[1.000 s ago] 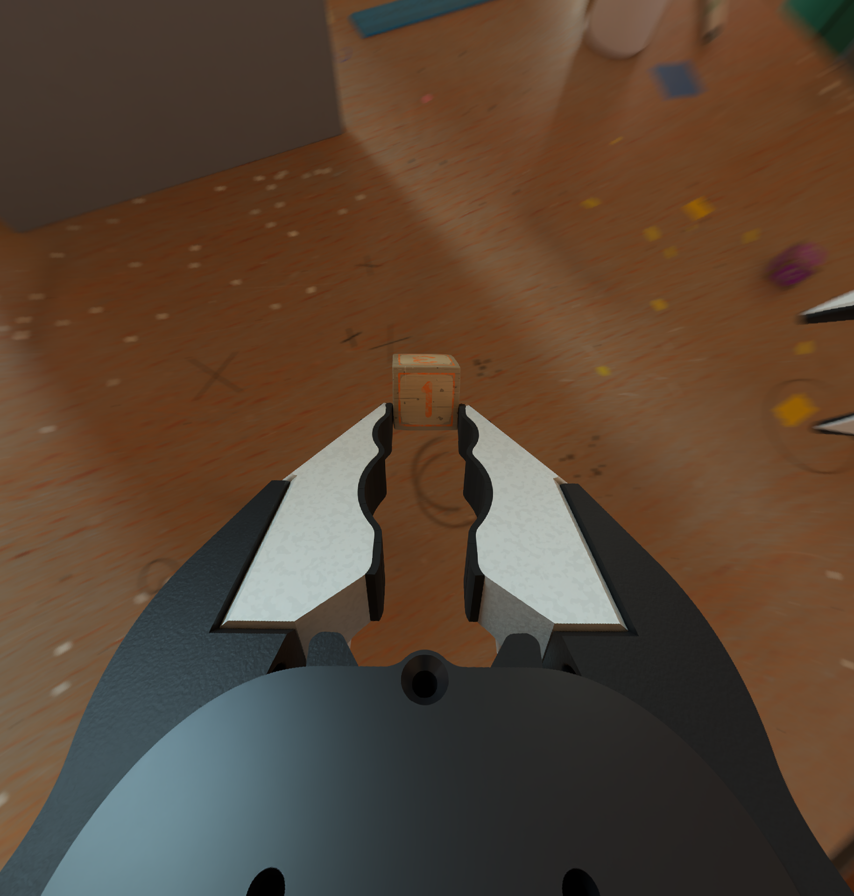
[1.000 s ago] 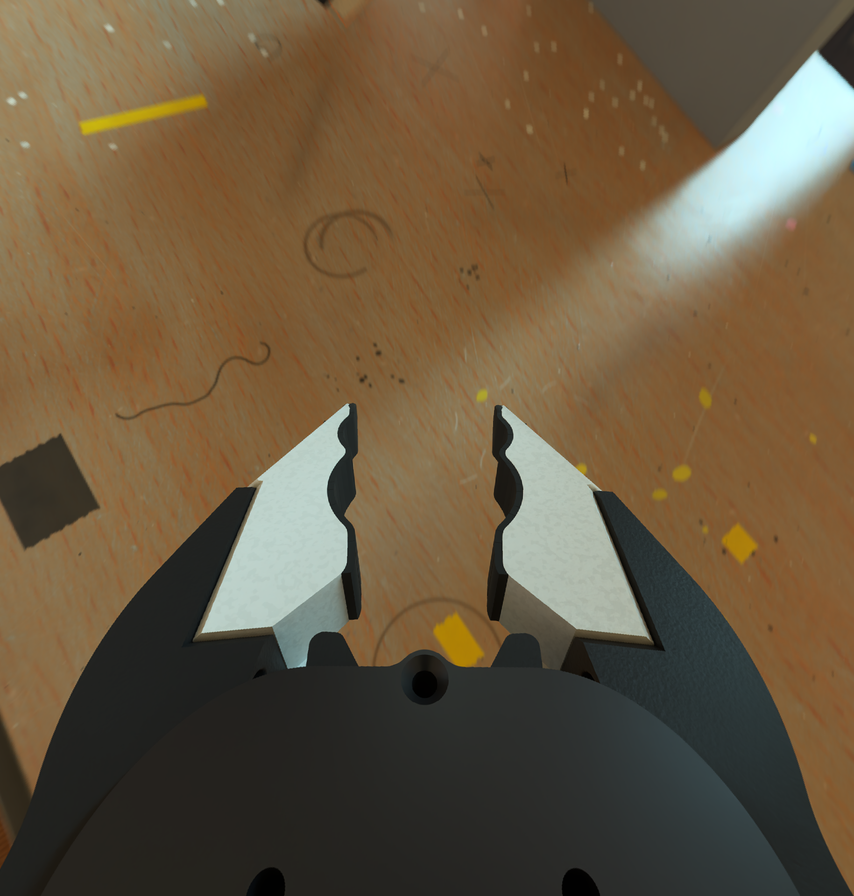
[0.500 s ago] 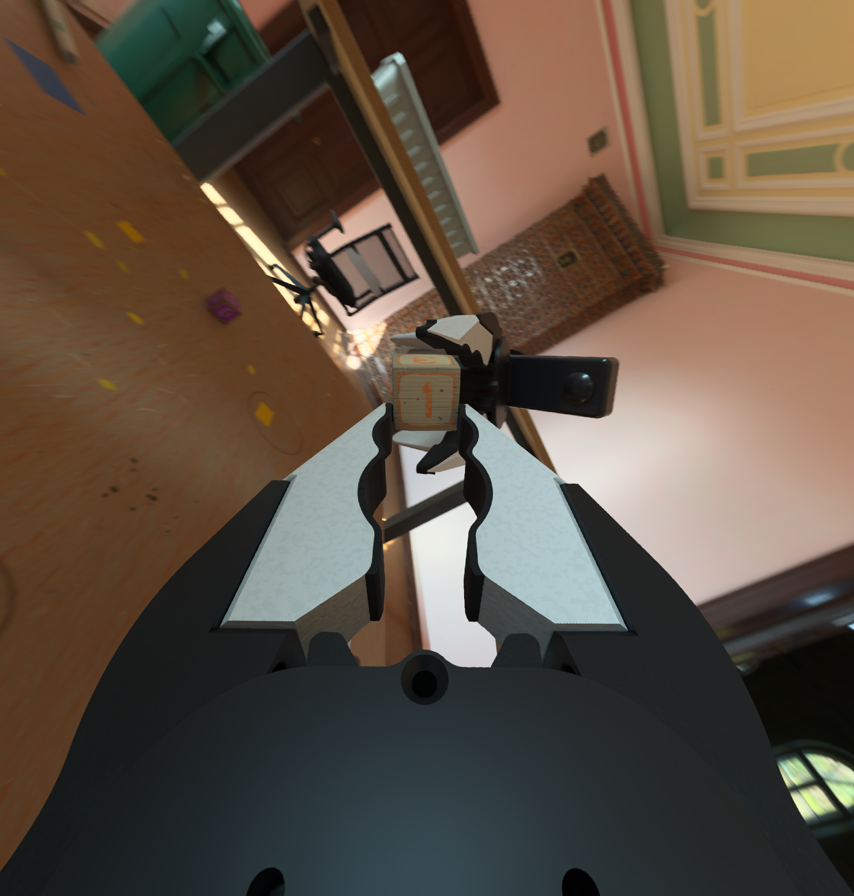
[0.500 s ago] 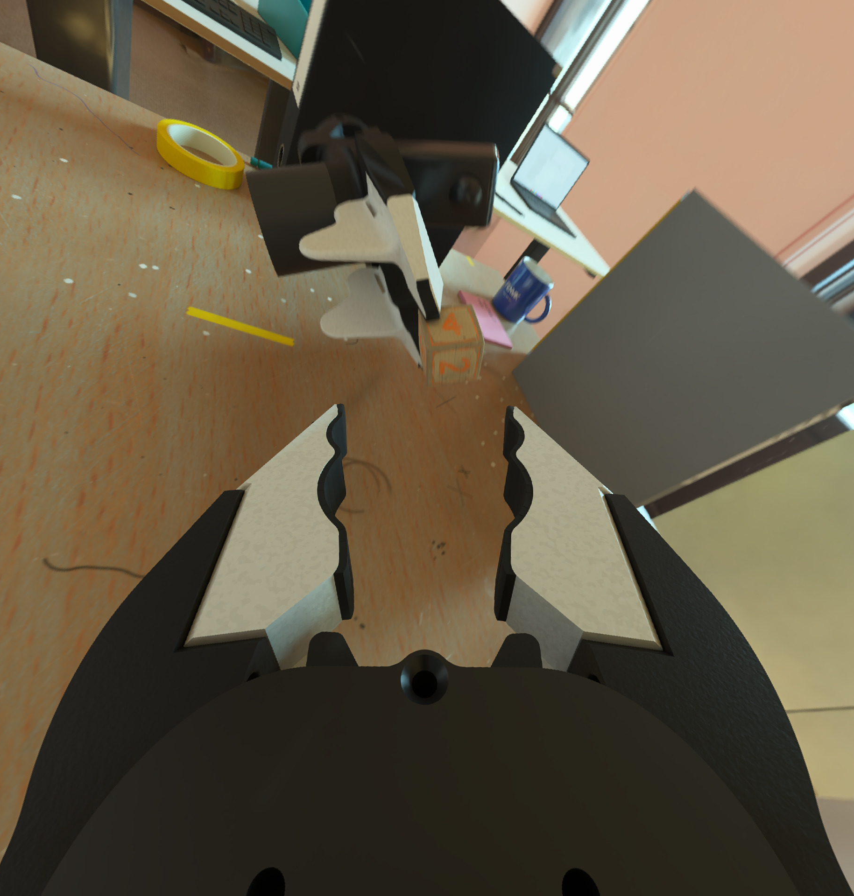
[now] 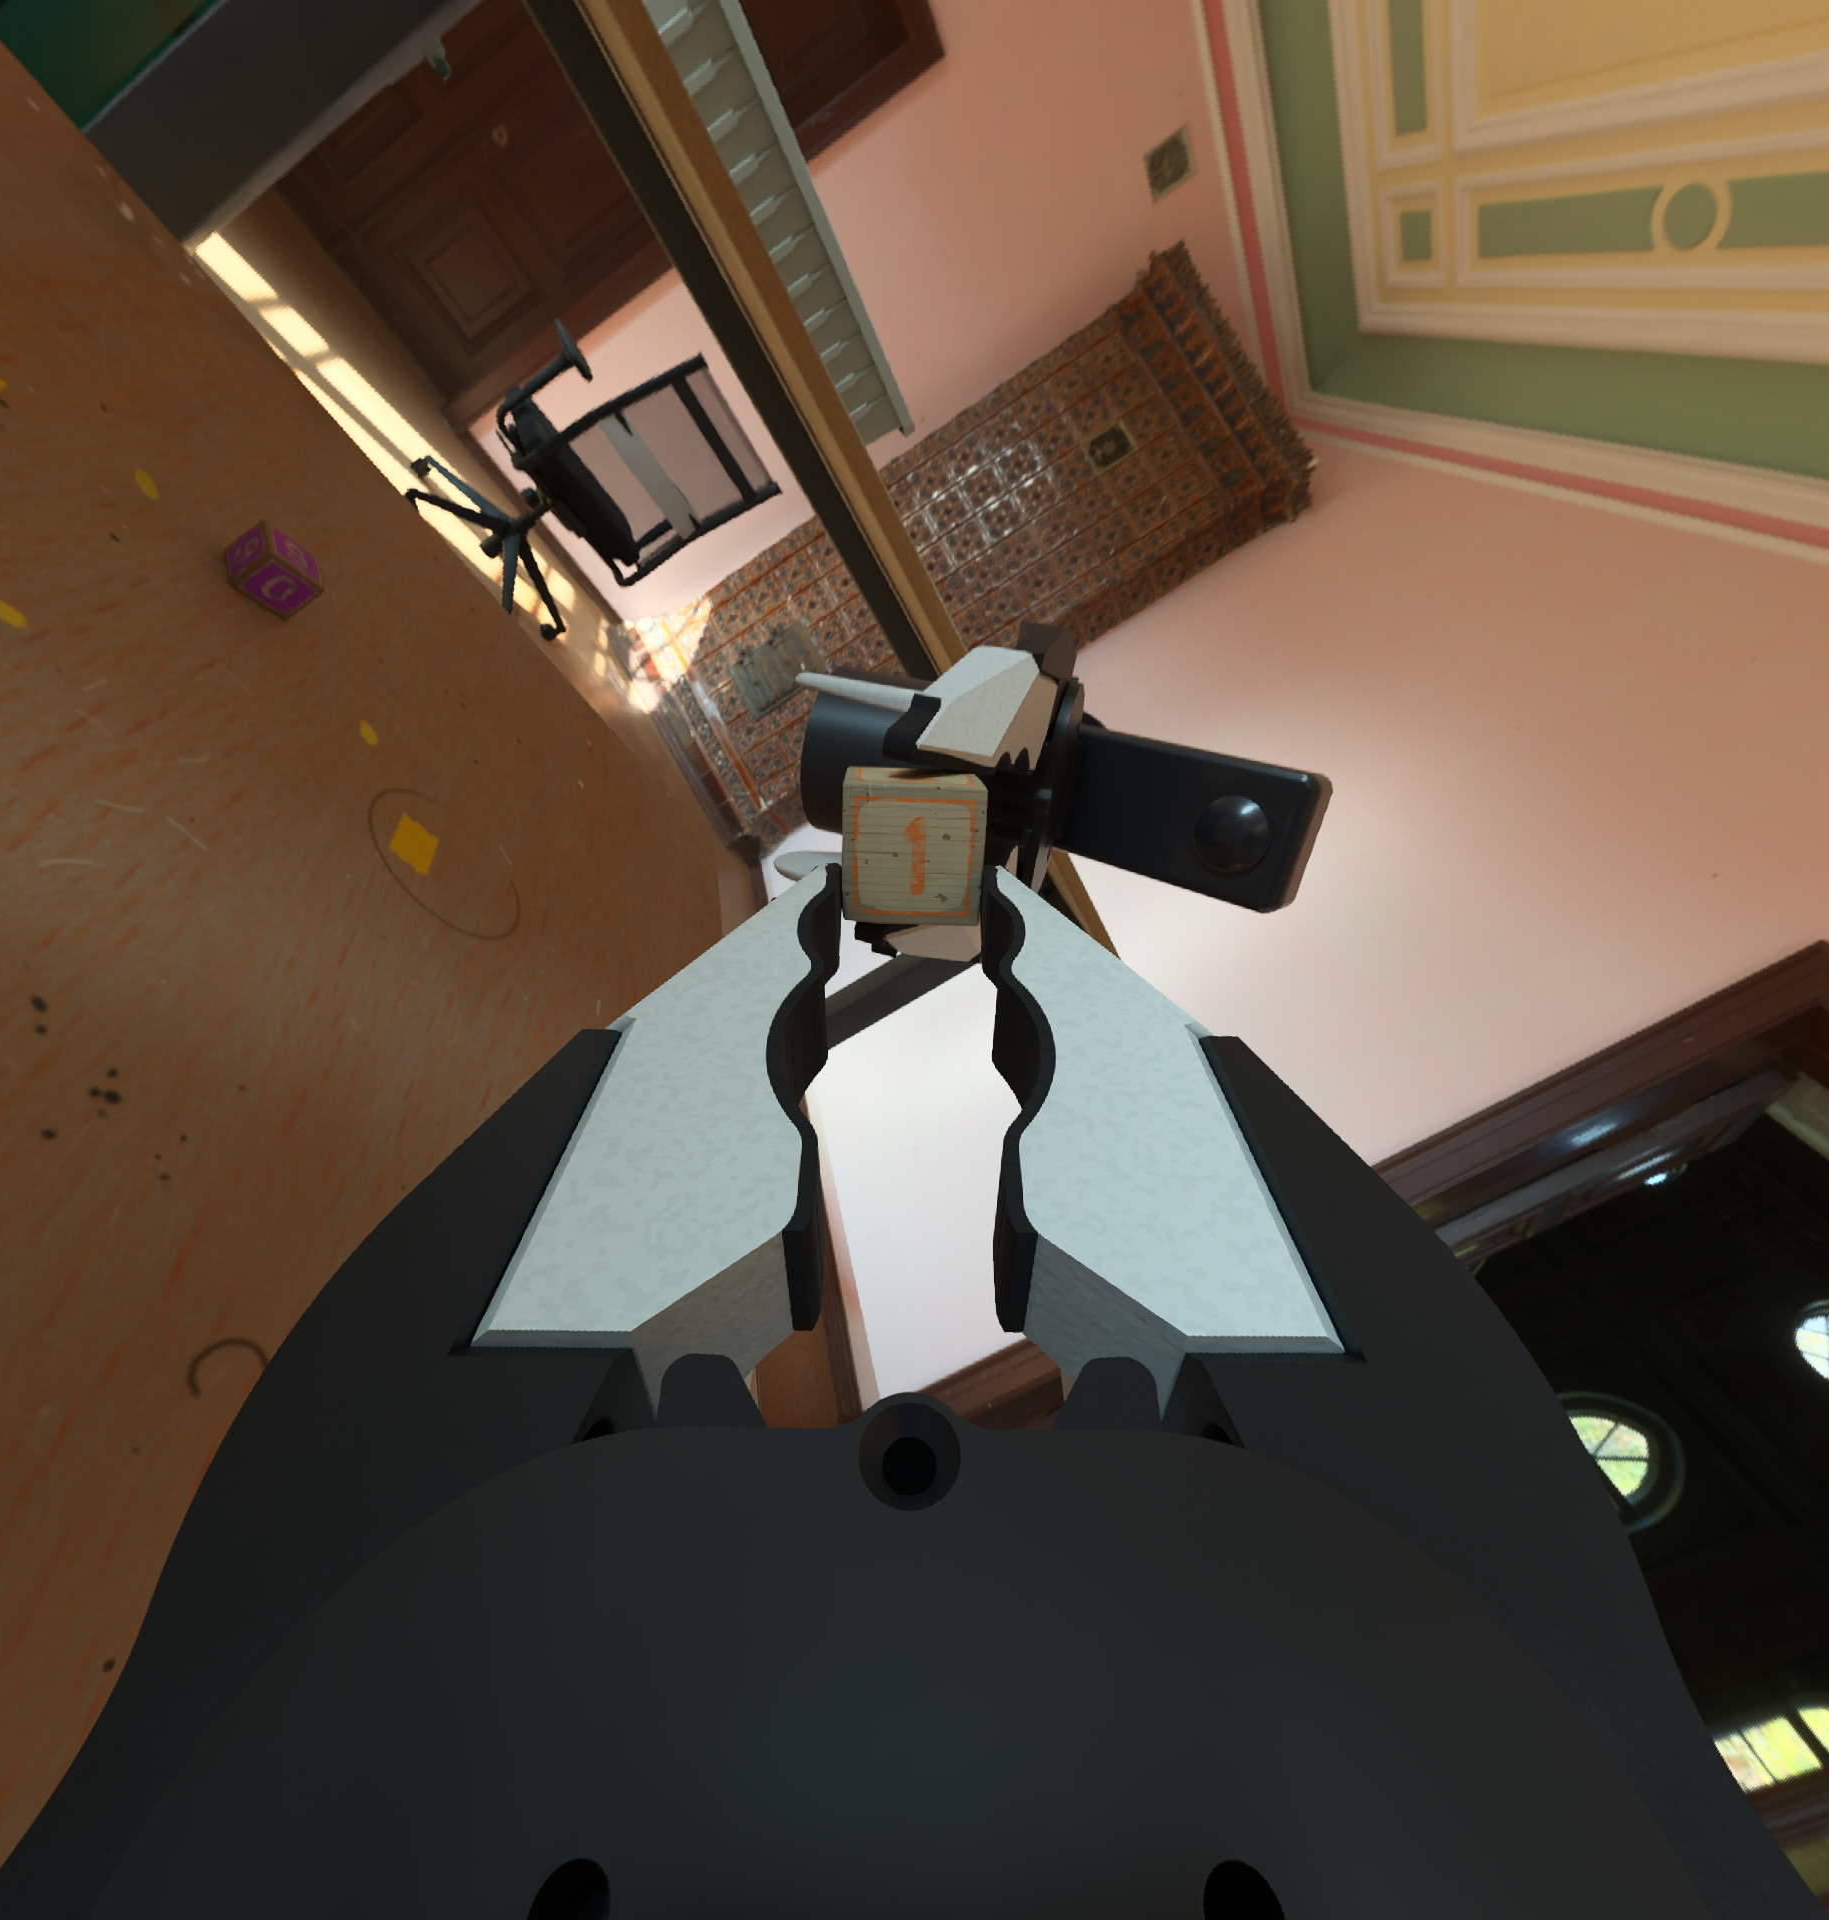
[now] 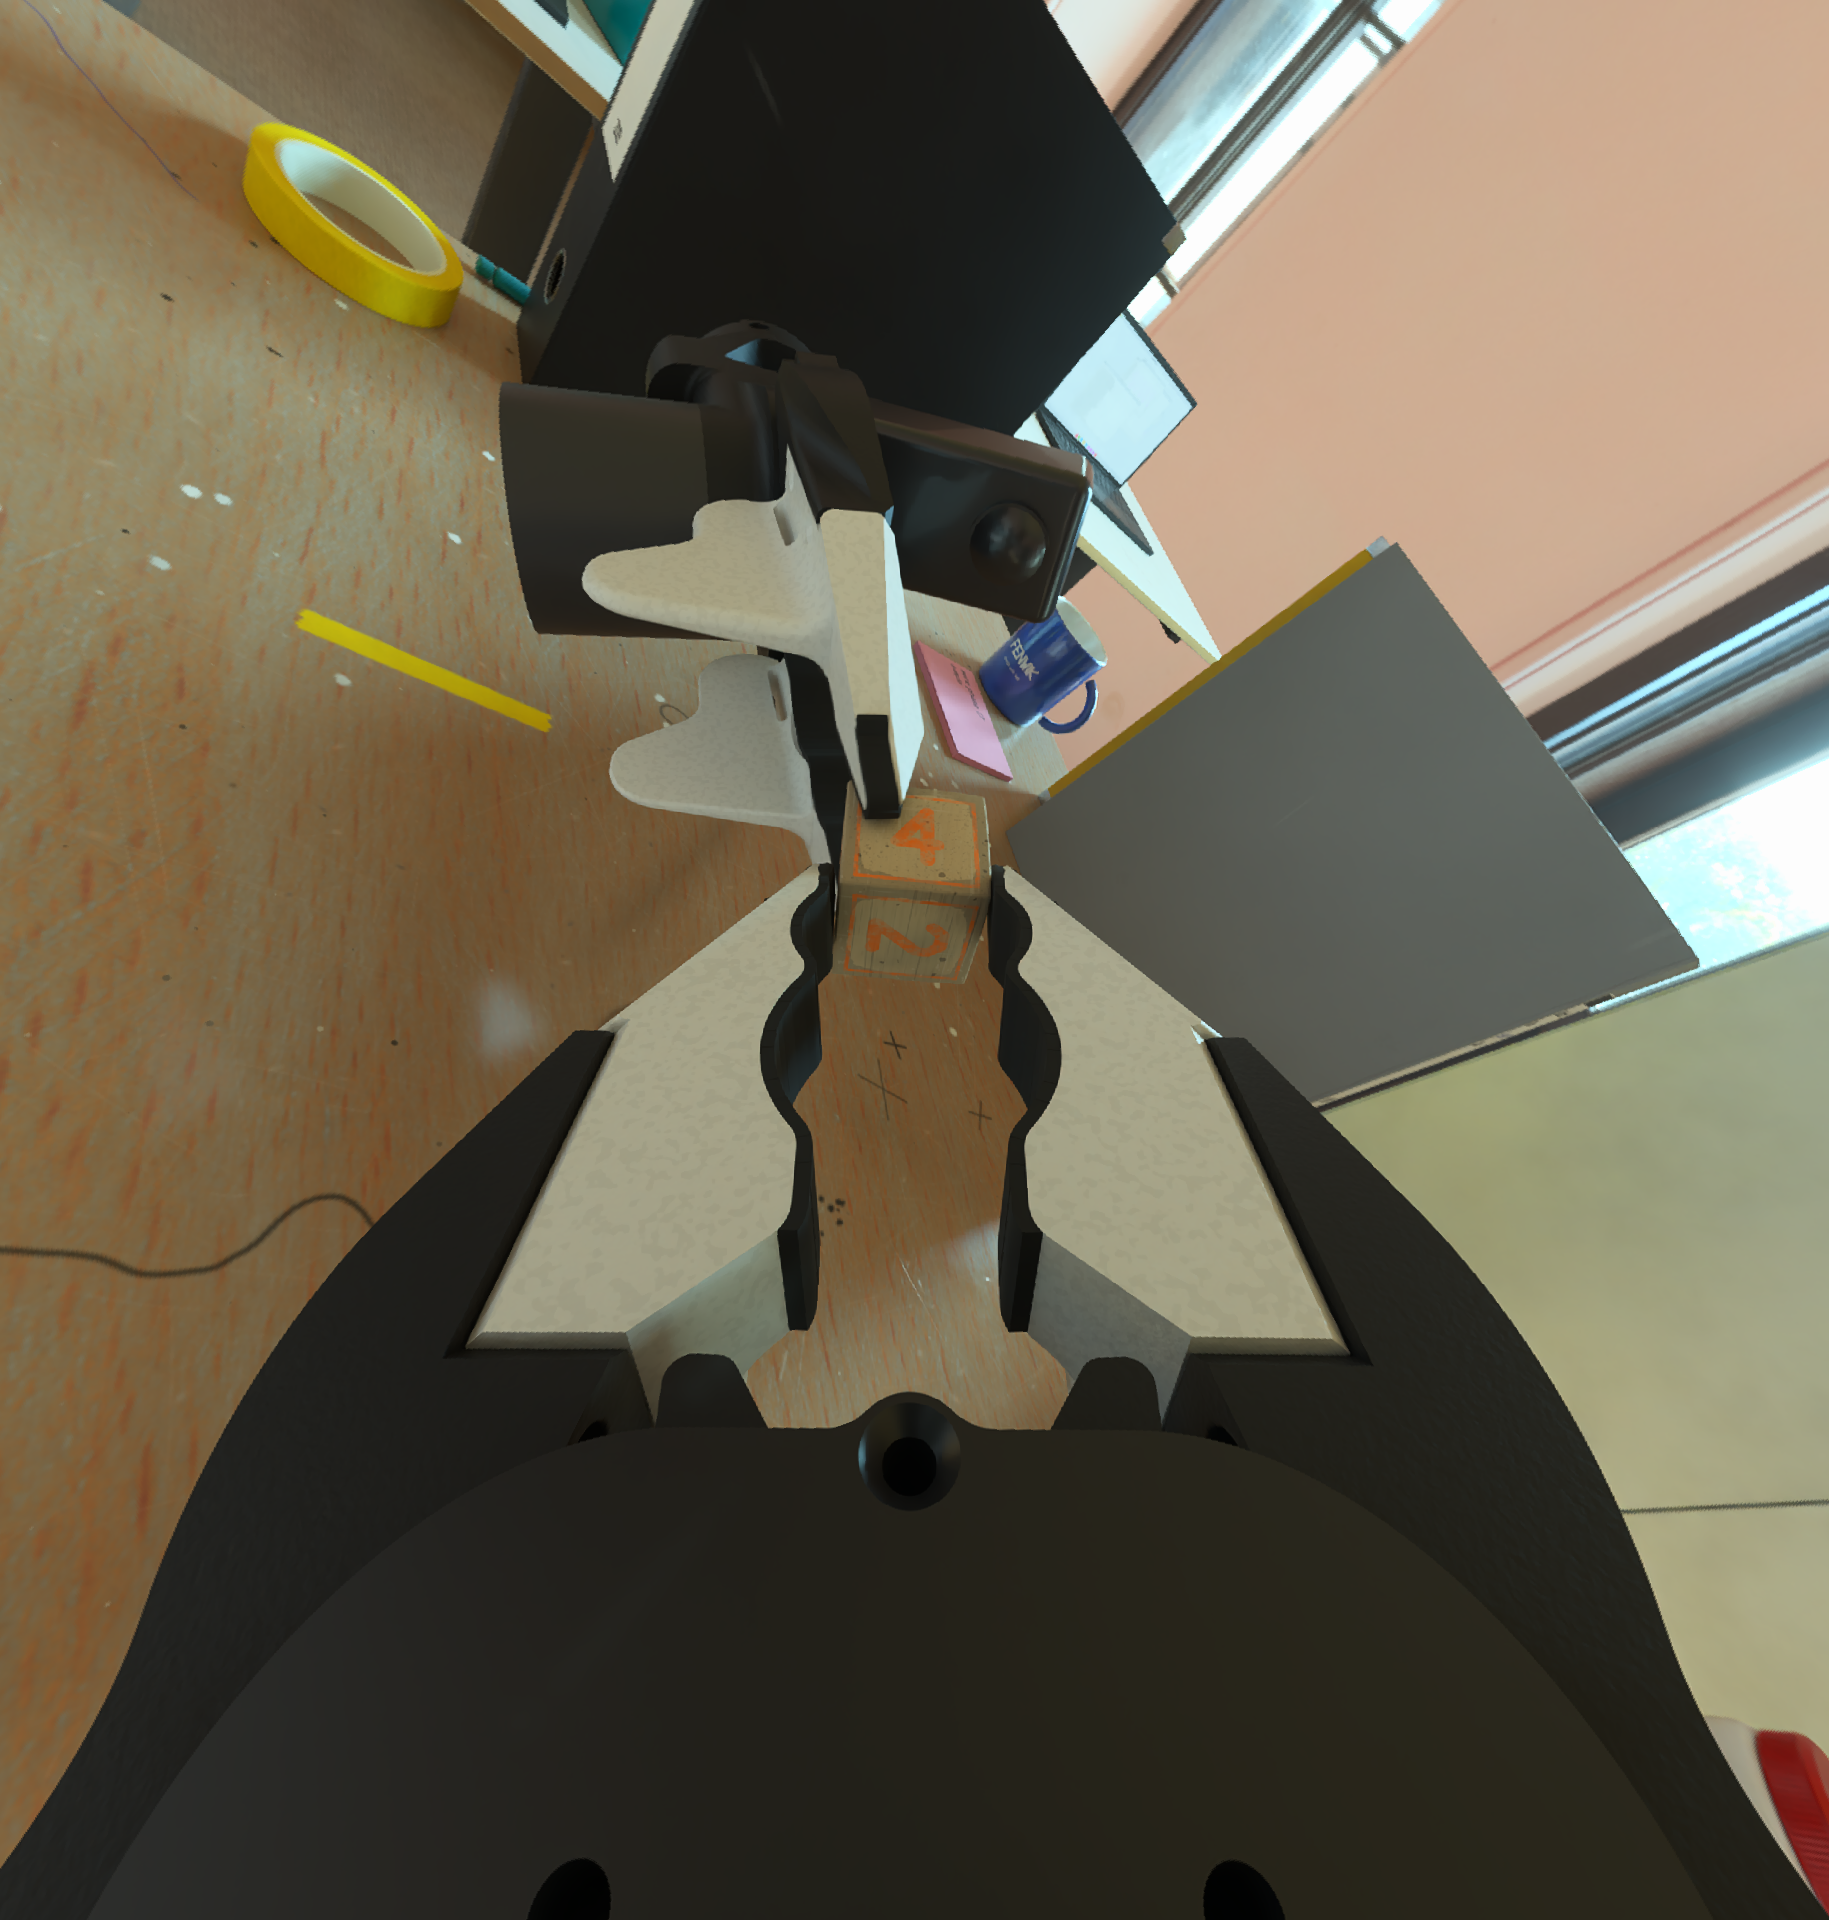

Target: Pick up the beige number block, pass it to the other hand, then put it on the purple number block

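Observation:
The beige number block [image 5: 912,852] with orange digits hangs in the air, well above the wooden table [image 5: 214,935]. My left gripper [image 5: 912,883] is shut on it at the fingertips. My right gripper [image 6: 908,899] is shut on the same block [image 6: 915,914], with its tips on the two other sides. In the left wrist view the right gripper's black body [image 5: 1180,821] shows behind the block. In the right wrist view one left finger [image 6: 868,644] rests on the block's upper face. The purple number block [image 5: 271,569] stands alone on the table, far to the left.
A yellow tape roll [image 6: 349,223], a yellow strip [image 6: 422,670], a blue mug [image 6: 1040,665] and a pink pad [image 6: 962,717] lie on the table. A grey board [image 6: 1336,831] and a black box [image 6: 837,208] stand behind. An office chair [image 5: 629,478] is beyond the table edge.
The left gripper lifted the block off the table and turned toward the right gripper. The right gripper came up to the block and closed its open fingers on it.

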`<state>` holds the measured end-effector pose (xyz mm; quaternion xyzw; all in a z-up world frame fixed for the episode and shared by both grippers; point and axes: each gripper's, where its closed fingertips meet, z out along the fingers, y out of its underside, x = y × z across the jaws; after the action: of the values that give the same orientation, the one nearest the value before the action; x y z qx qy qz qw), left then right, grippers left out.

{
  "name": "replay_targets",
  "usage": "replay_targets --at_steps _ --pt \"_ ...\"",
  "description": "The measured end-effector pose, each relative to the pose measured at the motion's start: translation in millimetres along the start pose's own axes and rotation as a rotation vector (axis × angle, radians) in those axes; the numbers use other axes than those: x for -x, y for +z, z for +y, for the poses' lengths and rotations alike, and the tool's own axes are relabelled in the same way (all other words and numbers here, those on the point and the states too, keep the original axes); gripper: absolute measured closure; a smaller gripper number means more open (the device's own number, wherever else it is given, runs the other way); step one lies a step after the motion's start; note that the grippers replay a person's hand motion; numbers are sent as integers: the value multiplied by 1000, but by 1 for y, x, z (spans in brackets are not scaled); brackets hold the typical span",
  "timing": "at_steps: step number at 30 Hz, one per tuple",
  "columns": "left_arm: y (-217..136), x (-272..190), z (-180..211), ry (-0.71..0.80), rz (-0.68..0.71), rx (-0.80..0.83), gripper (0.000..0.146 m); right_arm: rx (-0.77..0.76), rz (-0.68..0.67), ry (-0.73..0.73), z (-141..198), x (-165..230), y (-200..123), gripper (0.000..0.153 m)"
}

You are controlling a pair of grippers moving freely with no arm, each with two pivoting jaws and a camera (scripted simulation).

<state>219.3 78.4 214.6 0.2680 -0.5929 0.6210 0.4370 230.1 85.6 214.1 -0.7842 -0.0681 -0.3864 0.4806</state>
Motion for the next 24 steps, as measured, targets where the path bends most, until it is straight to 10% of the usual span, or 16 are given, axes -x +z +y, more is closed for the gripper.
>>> replay_targets --at_steps 4,10,24 --pt "-3 -3 -13 30 -12 -78 84 19 8 13 6 -2 -7 124" --pt "-25 -7 -22 118 -143 -127 82 199 74 83 45 -44 -50 124" --pt "-29 -25 -18 247 -279 -84 91 1358 -34 604 321 -95 -153 124"
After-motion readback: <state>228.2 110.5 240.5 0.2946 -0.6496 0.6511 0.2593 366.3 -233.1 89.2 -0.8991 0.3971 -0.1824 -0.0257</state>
